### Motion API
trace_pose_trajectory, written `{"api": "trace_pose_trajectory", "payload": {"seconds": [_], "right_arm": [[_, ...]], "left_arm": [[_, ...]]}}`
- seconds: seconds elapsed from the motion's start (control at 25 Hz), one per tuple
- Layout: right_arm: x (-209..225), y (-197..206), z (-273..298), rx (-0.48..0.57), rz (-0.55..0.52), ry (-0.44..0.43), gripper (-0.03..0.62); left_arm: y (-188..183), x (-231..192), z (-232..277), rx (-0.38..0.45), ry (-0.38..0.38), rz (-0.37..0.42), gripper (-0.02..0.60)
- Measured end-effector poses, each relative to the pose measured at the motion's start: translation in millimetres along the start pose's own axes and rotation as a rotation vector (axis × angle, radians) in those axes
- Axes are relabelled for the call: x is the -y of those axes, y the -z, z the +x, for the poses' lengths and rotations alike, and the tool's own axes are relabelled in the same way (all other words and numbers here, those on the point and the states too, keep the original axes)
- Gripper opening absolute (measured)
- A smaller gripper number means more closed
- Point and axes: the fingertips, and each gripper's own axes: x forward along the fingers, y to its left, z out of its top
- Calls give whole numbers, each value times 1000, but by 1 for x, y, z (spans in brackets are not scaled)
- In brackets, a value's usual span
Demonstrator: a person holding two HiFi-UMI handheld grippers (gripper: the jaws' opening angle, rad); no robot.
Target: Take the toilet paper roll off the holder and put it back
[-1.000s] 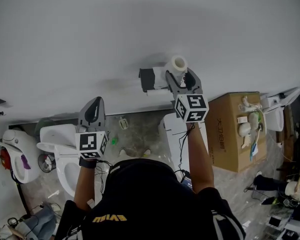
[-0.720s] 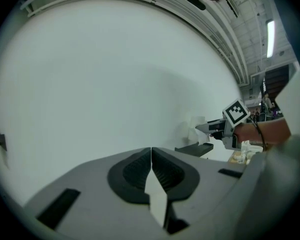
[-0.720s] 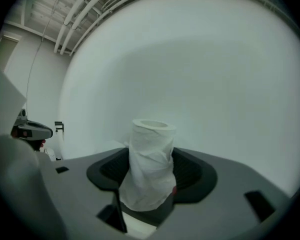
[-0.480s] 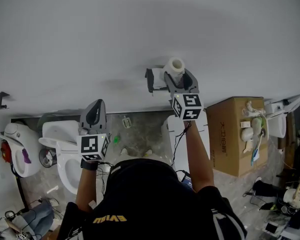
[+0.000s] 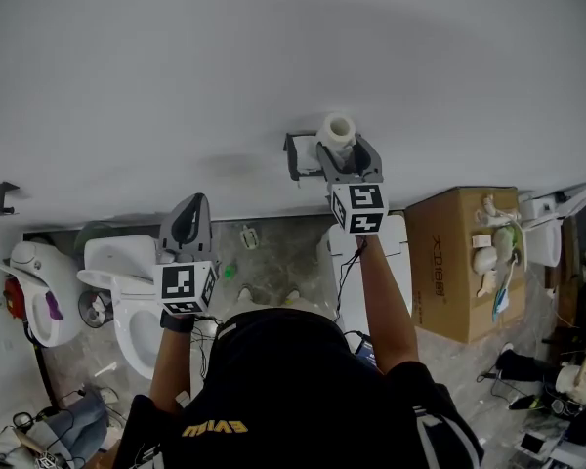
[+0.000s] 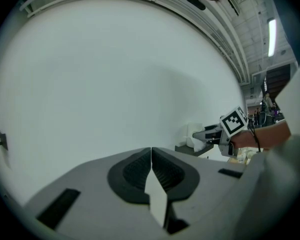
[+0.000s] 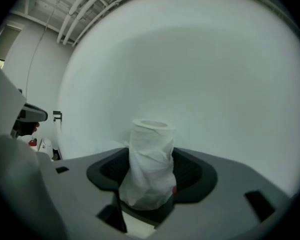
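Clamping toilet paper roll, right gripper jaws beside holder; box print unreadable.

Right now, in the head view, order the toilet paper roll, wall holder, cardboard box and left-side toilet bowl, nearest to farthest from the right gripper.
1. toilet paper roll, clamped in the right gripper's jaws.
2. wall holder, just left of it.
3. cardboard box, floor, right.
4. toilet bowl, floor, far left.

Grey stone floor: cardboard box standing on it, white toilet well left of the box.
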Motion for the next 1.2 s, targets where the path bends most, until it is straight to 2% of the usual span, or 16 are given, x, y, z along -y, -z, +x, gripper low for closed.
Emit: {"api": "trace_pose_trajectory", "payload": {"seconds": [0.52,0.72,0.84,1.2], "right_arm": [[2,6,2,-40,2,32,268],[7,5,-2,-37,21,41,308],[9,4,-7,-37,24,46,312],[13,1,-38,-29,53,66,310]], "left_arm": [[2,4,4,-1,22,-5,12],[2,4,2,1,27,-5,12],[2,5,3,1,34,-7,12],[0,23,11,3,95,0,12]]}}
